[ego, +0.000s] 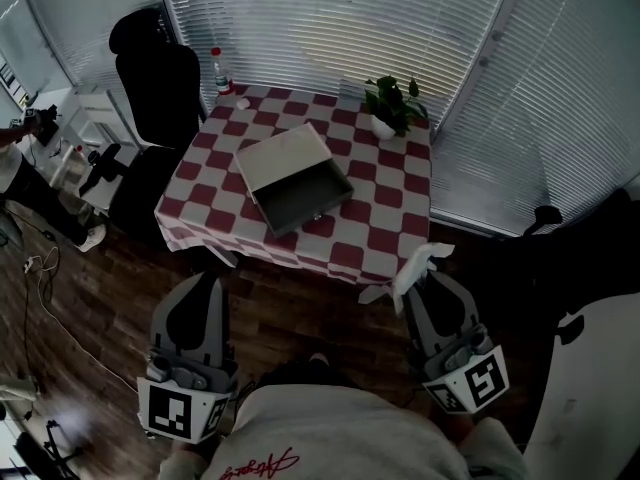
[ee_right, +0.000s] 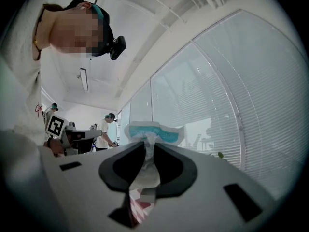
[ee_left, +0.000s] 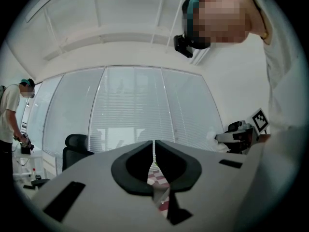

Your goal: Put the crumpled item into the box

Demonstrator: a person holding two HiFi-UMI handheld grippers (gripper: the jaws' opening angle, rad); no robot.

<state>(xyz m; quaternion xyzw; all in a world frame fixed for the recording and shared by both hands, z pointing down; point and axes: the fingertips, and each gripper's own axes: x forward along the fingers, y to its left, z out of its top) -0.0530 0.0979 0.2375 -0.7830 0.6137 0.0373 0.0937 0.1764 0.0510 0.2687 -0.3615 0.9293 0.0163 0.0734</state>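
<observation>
A grey open box (ego: pixel 293 176) lies on the red-and-white checked table (ego: pixel 395 203) ahead of me. My right gripper (ego: pixel 425 273) is shut on the crumpled item (ego: pixel 415 265), a white piece with a pale blue band (ee_right: pixel 153 133) that sticks out past the jaw tips and hangs between them. It is held short of the table's near right corner. My left gripper (ego: pixel 207 280) is held low at the left, in front of the table's near edge, its jaws shut with nothing between them (ee_left: pixel 154 151).
A potted plant (ego: pixel 391 106) stands at the table's far right and a bottle (ego: pixel 219 70) at its far left corner. A black office chair (ego: pixel 155 88) is left of the table. Window blinds run behind. Other people stand at the left side of the room.
</observation>
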